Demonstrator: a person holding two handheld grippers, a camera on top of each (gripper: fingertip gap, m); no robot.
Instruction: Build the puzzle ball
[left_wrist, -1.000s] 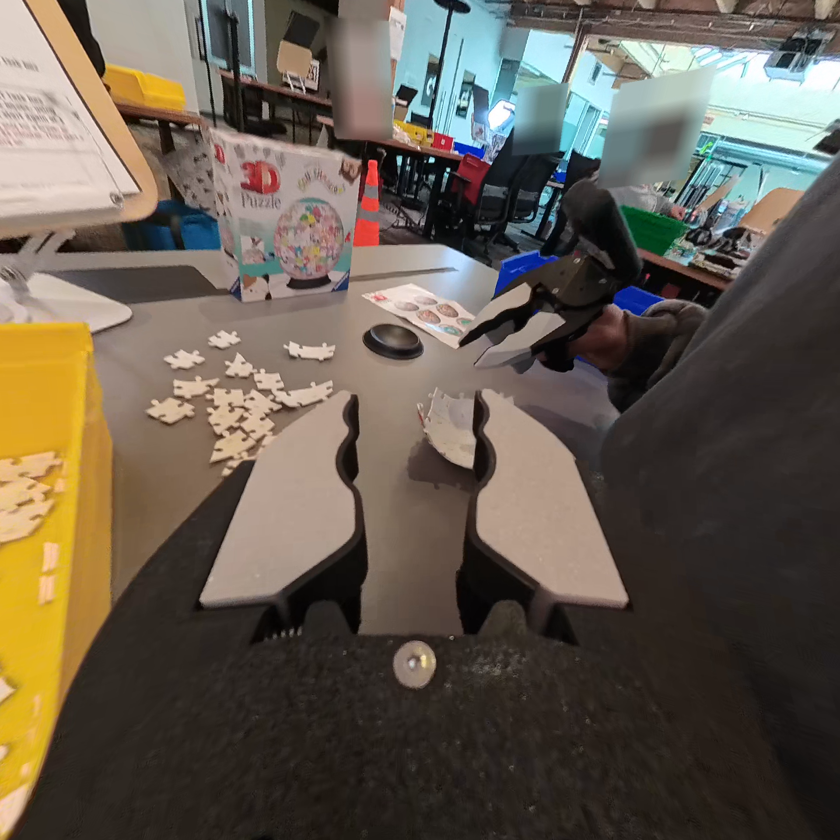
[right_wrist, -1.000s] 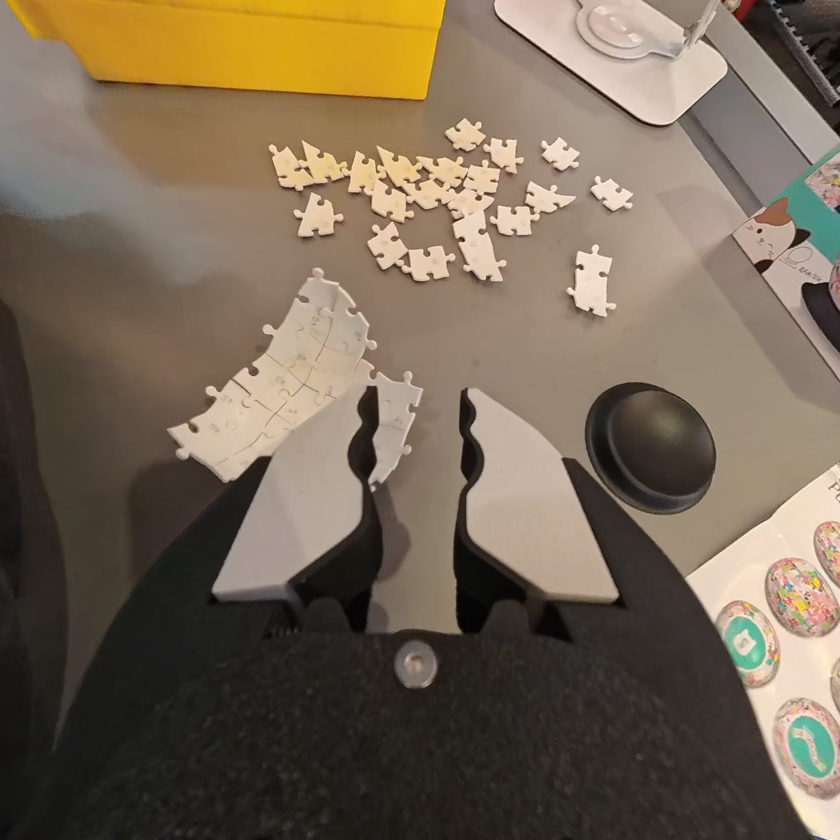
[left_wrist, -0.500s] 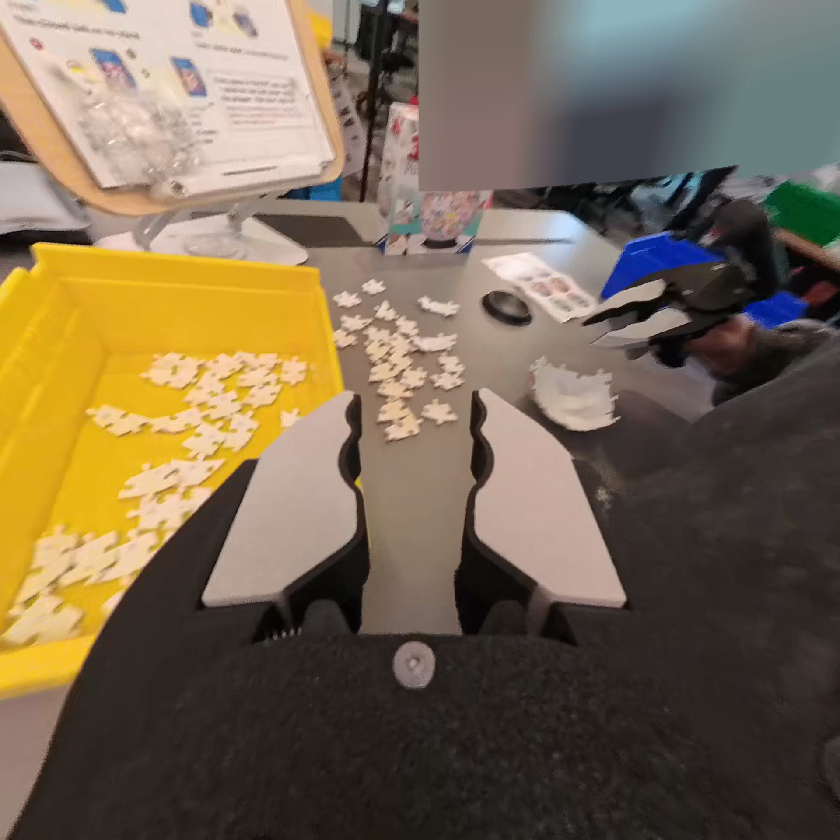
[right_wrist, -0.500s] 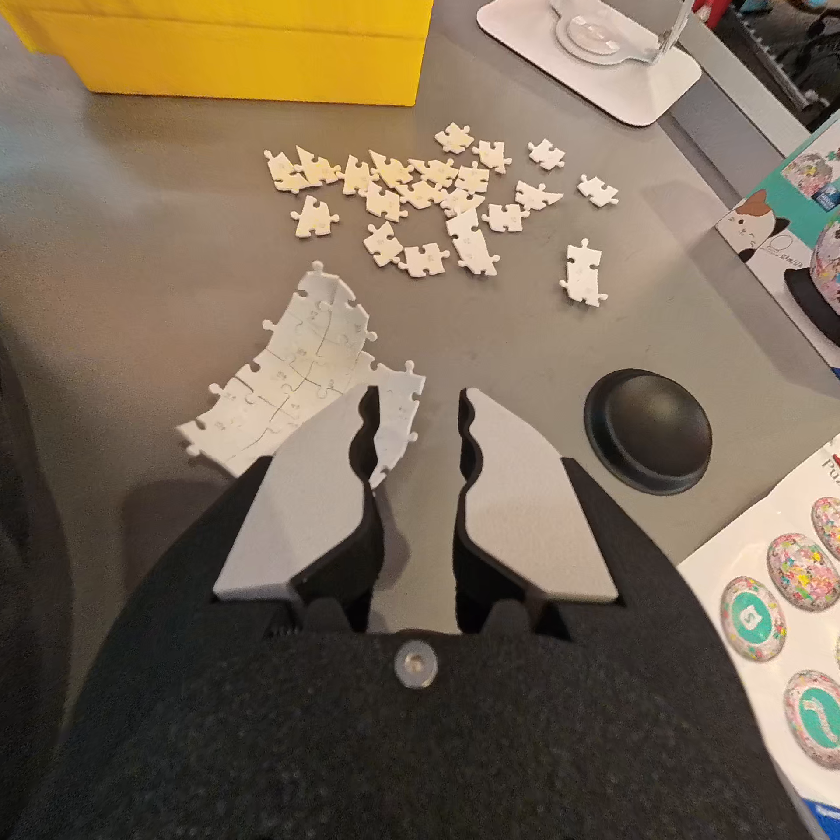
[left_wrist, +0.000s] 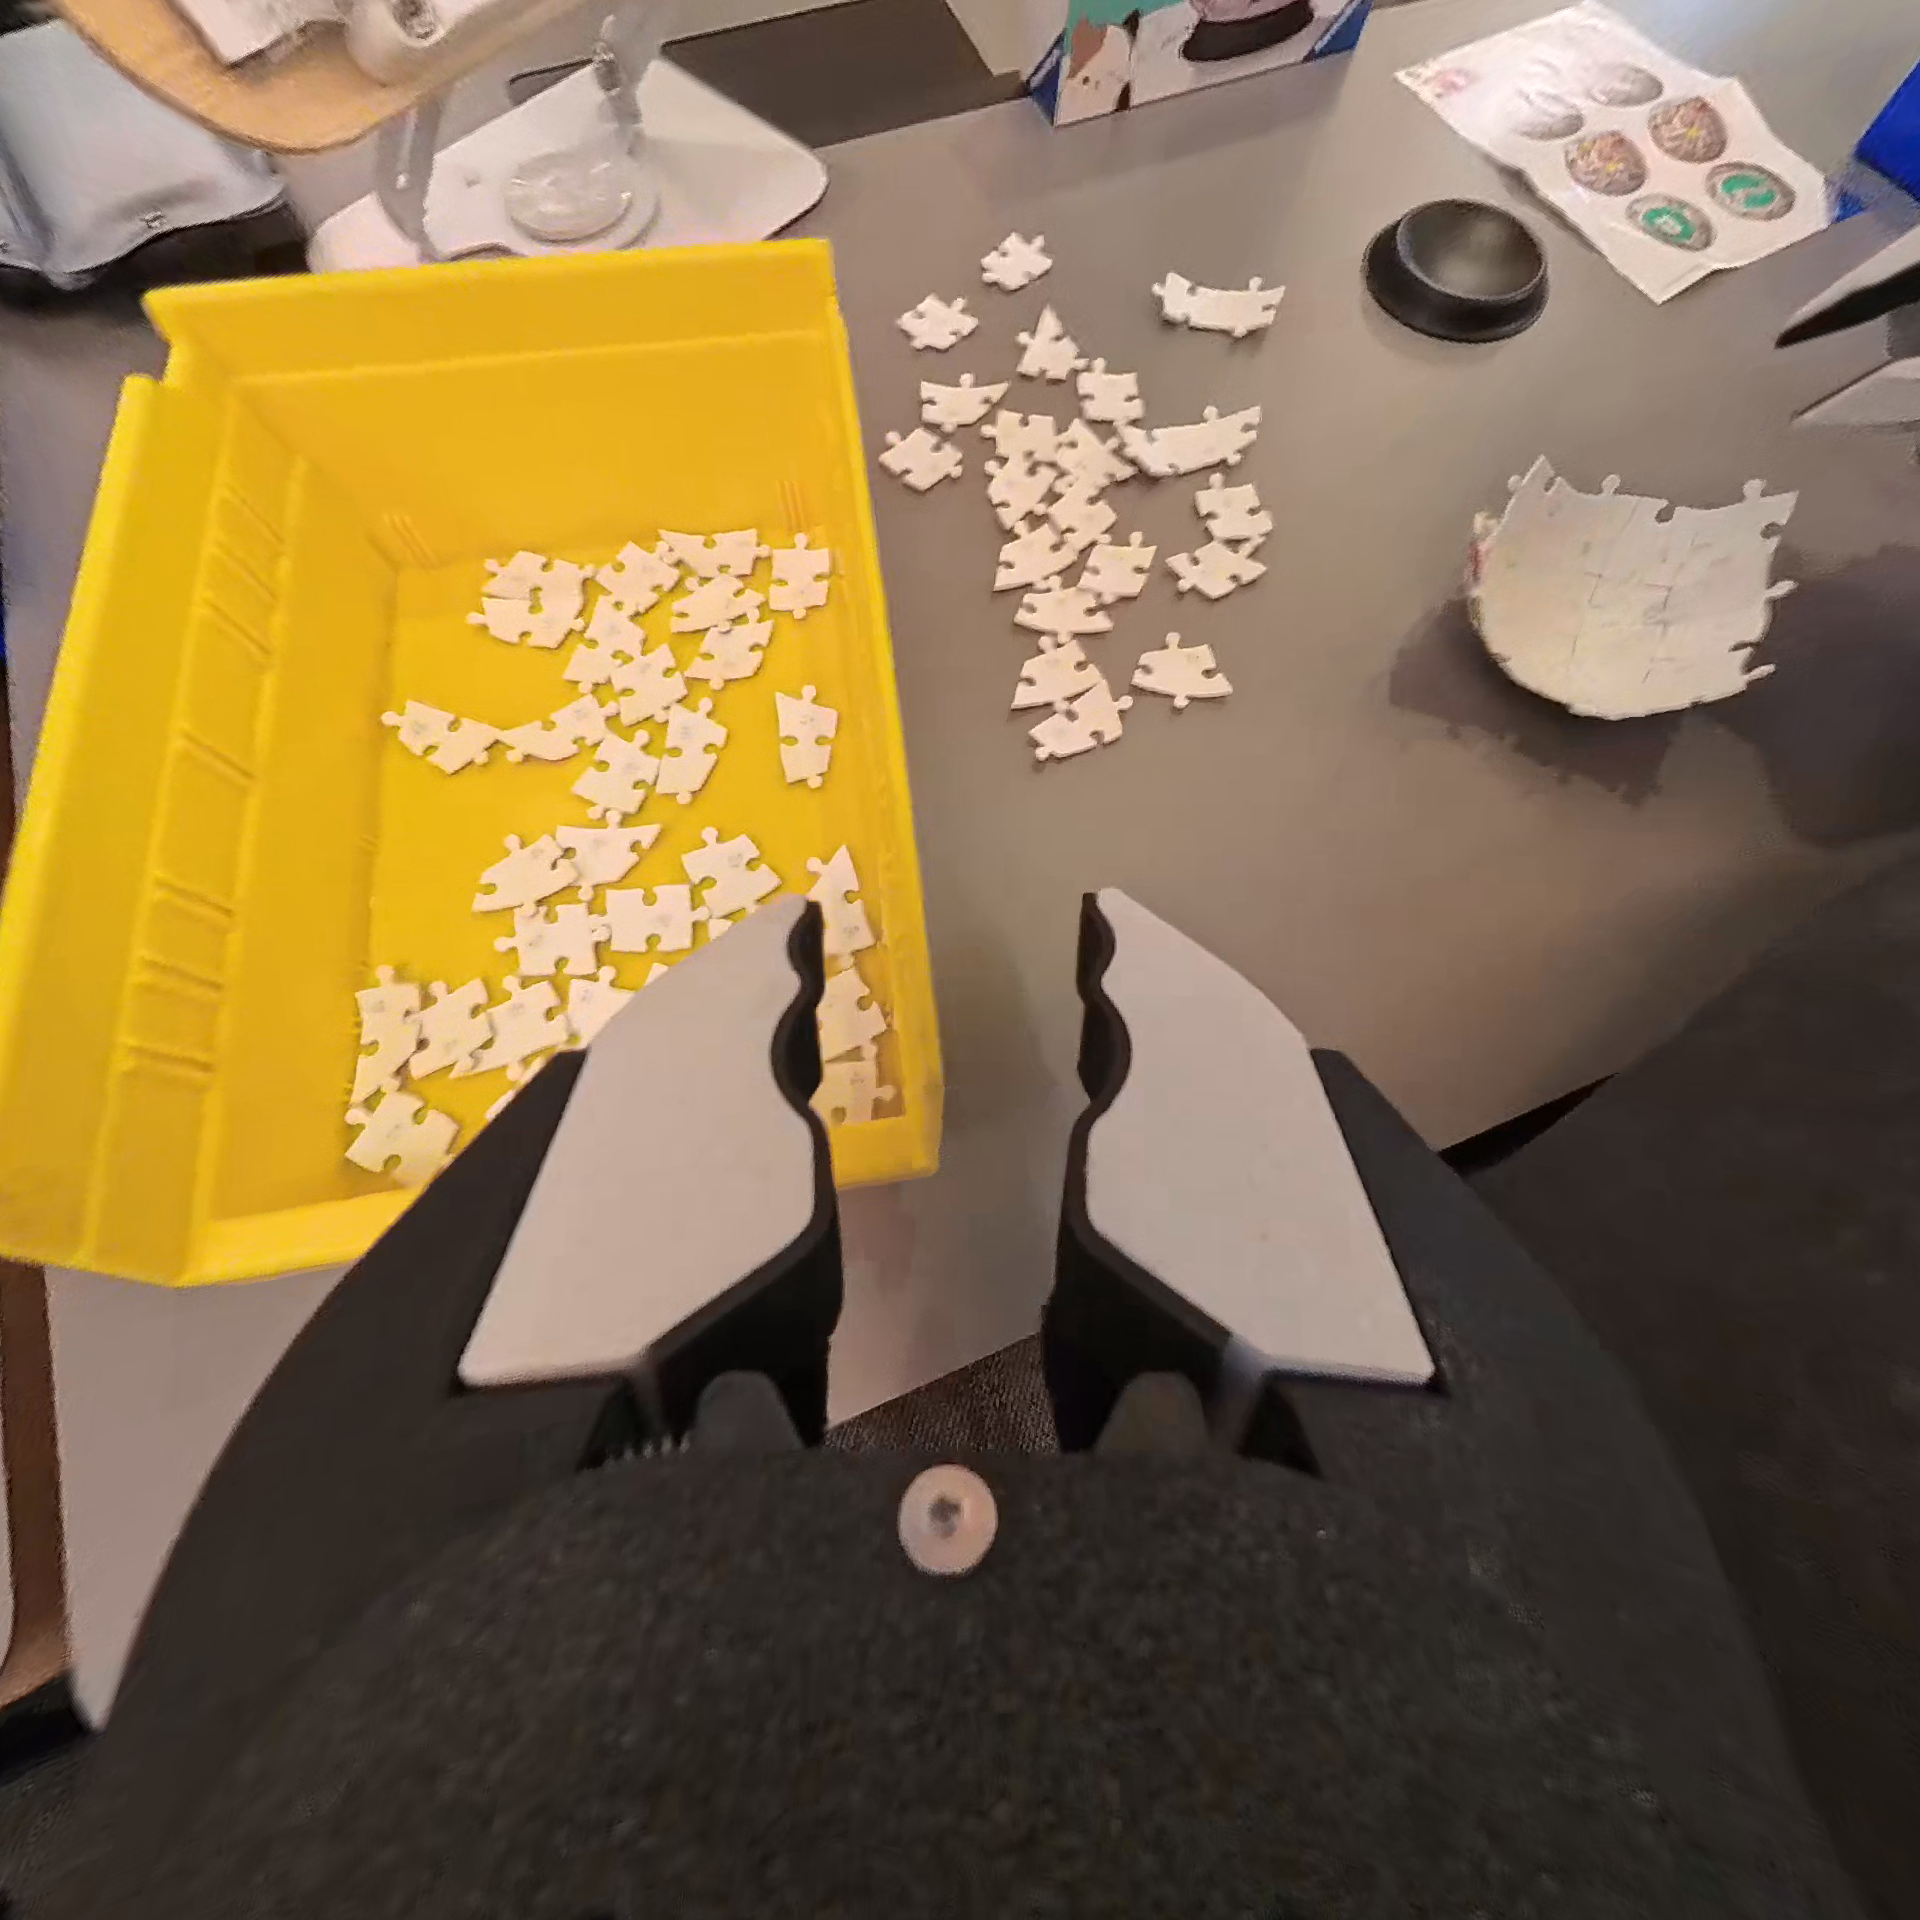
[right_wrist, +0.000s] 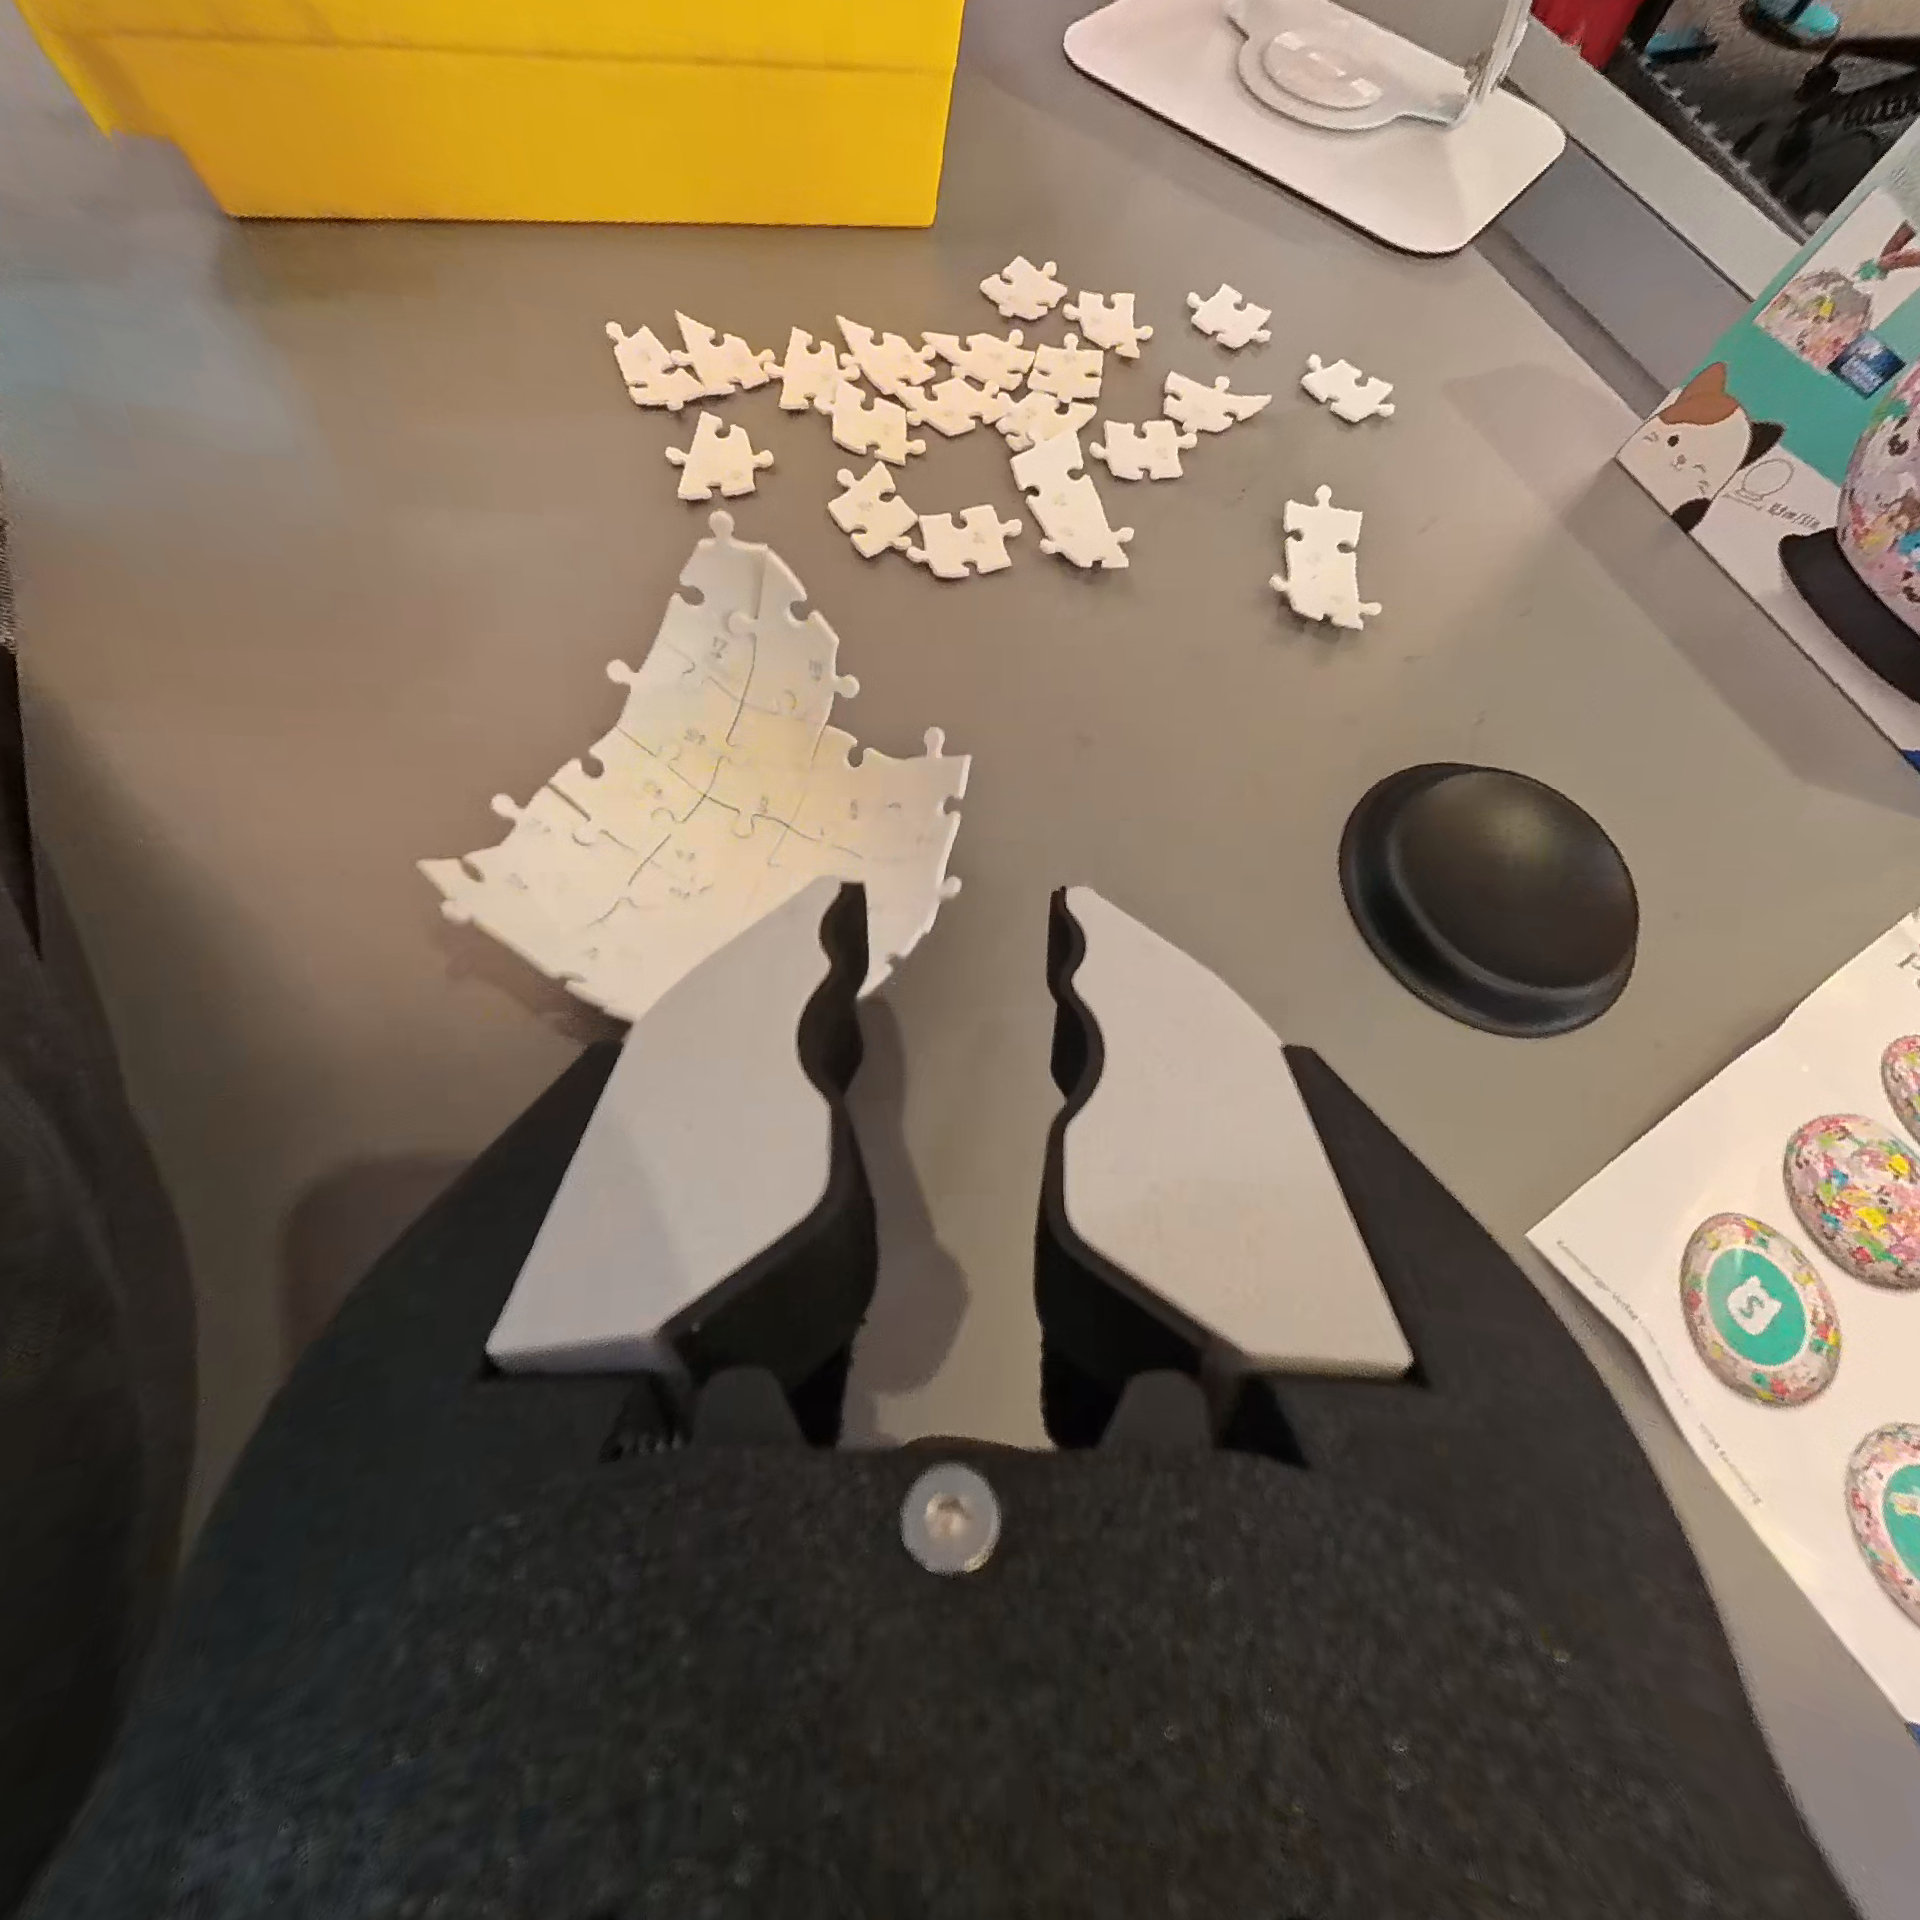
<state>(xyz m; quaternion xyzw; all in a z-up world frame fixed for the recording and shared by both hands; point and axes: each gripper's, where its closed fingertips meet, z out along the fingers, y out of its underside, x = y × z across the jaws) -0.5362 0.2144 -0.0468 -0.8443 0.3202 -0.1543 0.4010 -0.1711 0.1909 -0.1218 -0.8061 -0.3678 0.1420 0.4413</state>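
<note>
A curved, part-built shell of white puzzle pieces (left_wrist: 1626, 603) lies on the grey table; in the right wrist view (right_wrist: 717, 821) it sits just ahead-left of my right gripper (right_wrist: 956, 899). My right gripper is open and empty, above the table. My left gripper (left_wrist: 945, 909) is open and empty, held high over the near right corner of a yellow bin (left_wrist: 187, 790) with several loose white pieces (left_wrist: 623, 748) inside. More loose white pieces (left_wrist: 1081, 520) lie scattered on the table between bin and shell, also in the right wrist view (right_wrist: 966, 416). My right gripper's fingertips (left_wrist: 1860, 353) show at the left view's right edge.
A black round stand (left_wrist: 1460, 270) (right_wrist: 1486, 914) sits on the table beyond the shell. An instruction sheet (left_wrist: 1621, 145) (right_wrist: 1787, 1309) lies at the far right. The puzzle box (right_wrist: 1808, 447) and a white document-holder base (left_wrist: 582, 197) (right_wrist: 1320, 135) stand at the back. My right fingertips sit around 40 cm from my left ones.
My left gripper has swung left and tipped downward, from facing the shell and room to looking down over the yellow bin. My right gripper has barely moved and stays open.
</note>
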